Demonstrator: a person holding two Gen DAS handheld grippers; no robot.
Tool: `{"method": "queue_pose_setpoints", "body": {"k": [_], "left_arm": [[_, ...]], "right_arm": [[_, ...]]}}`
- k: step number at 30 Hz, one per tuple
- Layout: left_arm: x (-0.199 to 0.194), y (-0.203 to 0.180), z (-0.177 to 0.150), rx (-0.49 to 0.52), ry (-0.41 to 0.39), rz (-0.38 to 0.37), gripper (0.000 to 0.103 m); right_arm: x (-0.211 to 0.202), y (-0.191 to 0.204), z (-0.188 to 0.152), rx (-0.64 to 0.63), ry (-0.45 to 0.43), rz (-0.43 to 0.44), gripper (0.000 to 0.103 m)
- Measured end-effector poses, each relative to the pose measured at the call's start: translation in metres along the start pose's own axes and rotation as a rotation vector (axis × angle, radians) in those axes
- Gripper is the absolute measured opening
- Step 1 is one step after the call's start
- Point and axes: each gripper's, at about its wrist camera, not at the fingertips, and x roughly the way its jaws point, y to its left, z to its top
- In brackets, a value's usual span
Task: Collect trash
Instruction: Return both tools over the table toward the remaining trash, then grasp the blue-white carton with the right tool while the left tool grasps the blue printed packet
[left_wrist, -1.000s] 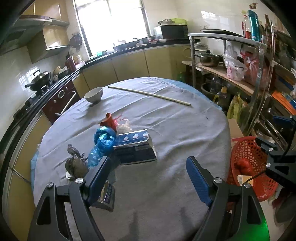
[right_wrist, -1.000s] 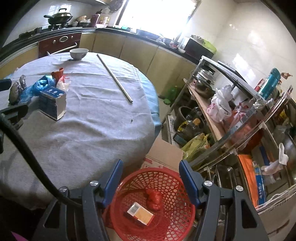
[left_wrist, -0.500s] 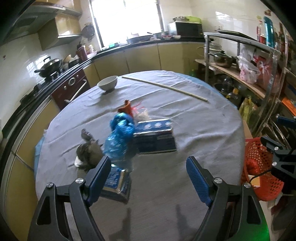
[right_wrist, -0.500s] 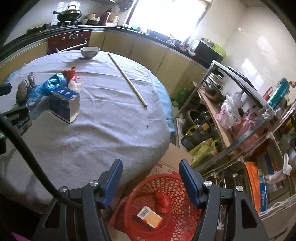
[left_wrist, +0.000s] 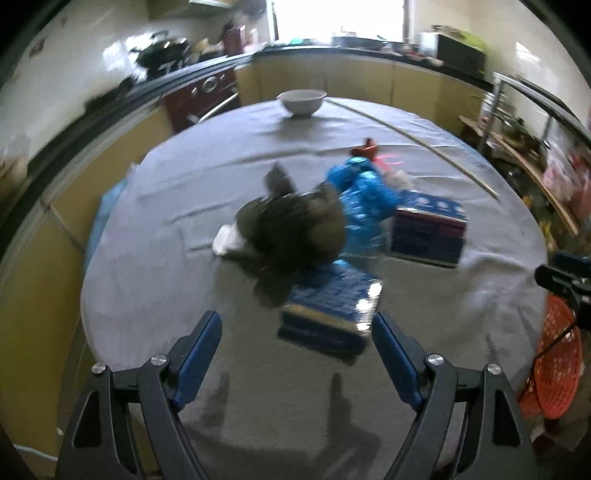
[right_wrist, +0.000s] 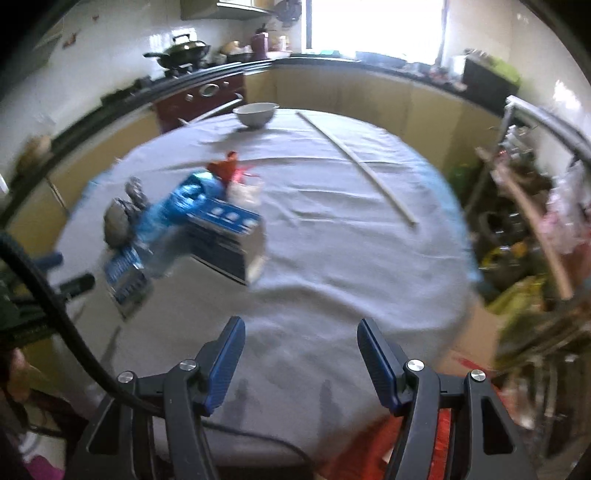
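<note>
A pile of trash lies on the round grey-clothed table (left_wrist: 184, 184): a dark crumpled bag (left_wrist: 291, 229), a blue plastic bag (left_wrist: 364, 195), a red wrapper (left_wrist: 365, 147), a dark blue box (left_wrist: 428, 232) and a flat blue packet (left_wrist: 328, 314). My left gripper (left_wrist: 297, 354) is open and empty, just short of the flat packet. My right gripper (right_wrist: 301, 358) is open and empty over the table's near edge; the box (right_wrist: 229, 243) and packet (right_wrist: 125, 277) lie ahead to its left. The red basket (left_wrist: 557, 365) stands on the floor at the right.
A white bowl (left_wrist: 301, 101) and a long thin stick (left_wrist: 417, 144) lie at the table's far side. A kitchen counter (right_wrist: 369, 85) runs behind. A cluttered metal rack (right_wrist: 535, 206) stands right of the table, with a cardboard box (right_wrist: 476, 332) on the floor below.
Both grippers have swung left and moved in over the table. The left one has closed in on the trash pile. The right one has left the basket behind.
</note>
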Motion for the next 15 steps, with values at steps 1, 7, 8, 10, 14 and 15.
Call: {"method": "queue_pose_setpoints", "body": {"k": [1,7,8,10,14,15], "left_arm": [[0.002,0.005,0.0,-0.016,0.008,-0.005,0.084],[0.016,0.003,0.007,-0.025,0.052,-0.091,0.084],[0.02,0.001,0.008,-0.025,0.064,-0.109,0.084],[0.029,-0.004,0.01,-0.023,0.094,-0.144,0.084],[0.048,-0.006,0.015,-0.061,0.155,-0.194,0.084],[0.053,-0.005,0.017,-0.085,0.173,-0.21,0.084]], "right_arm": [[0.005,0.001,0.003,0.009,0.0,0.019,0.067],[0.041,-0.004,0.037,0.016,-0.041,0.164,0.071],[0.048,-0.004,0.044,0.014,-0.045,0.2,0.072],[0.057,-0.004,0.052,0.005,-0.048,0.227,0.072],[0.076,0.001,0.065,-0.061,-0.039,0.276,0.076],[0.082,0.004,0.068,-0.086,-0.037,0.289,0.078]]}}
